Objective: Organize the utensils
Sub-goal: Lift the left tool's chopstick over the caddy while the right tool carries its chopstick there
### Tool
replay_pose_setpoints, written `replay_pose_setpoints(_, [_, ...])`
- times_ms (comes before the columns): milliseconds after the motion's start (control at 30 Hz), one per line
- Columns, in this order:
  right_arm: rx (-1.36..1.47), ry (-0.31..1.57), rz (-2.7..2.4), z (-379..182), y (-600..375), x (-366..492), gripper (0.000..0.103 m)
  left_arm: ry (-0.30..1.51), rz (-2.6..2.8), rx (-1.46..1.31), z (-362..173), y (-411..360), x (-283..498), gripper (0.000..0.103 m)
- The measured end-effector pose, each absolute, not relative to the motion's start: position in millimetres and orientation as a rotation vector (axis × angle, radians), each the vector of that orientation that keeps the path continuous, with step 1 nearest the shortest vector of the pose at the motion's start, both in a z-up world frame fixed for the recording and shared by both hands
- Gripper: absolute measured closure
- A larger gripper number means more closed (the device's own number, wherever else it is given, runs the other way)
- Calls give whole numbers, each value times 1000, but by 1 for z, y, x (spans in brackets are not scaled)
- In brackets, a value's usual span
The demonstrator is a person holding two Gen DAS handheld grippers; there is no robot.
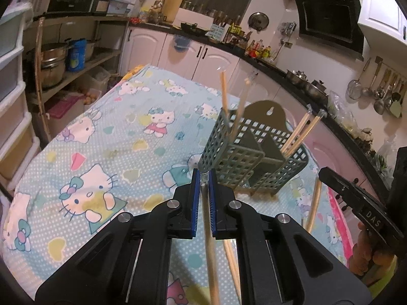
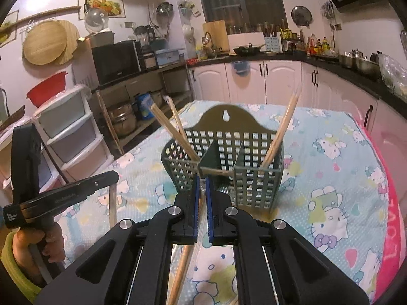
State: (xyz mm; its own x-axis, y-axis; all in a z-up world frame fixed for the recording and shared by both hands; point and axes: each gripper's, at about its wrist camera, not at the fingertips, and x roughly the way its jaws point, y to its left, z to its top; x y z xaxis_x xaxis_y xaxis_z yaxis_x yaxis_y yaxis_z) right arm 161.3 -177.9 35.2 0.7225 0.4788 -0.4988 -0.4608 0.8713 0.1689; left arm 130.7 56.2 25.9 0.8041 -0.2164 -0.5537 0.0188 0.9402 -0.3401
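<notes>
Chopstick [image 1: 211, 259] clamped, clear of basket [image 1: 244, 160]

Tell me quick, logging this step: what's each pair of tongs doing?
Left tongs: shut on a chopstick.
Right tongs: shut on a chopstick.

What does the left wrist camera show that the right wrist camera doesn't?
Only the left wrist view shows the range hood and hanging ladles. Only the right wrist view shows the round wooden boards and red basin. Both show the green utensil basket holding chopsticks on the cartoon-print cloth, and each tool shut on a chopstick: left tool, right tool.
</notes>
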Motion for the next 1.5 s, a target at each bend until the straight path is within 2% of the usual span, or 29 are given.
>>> replay_pose_setpoints(533, [43, 459, 502, 76, -198, 150, 102, 533, -167, -294, 73, 39, 135, 101])
replay_pose_setpoints(1500, [81, 303, 464, 138, -231, 161, 102, 371, -296, -239, 153, -19, 172, 101])
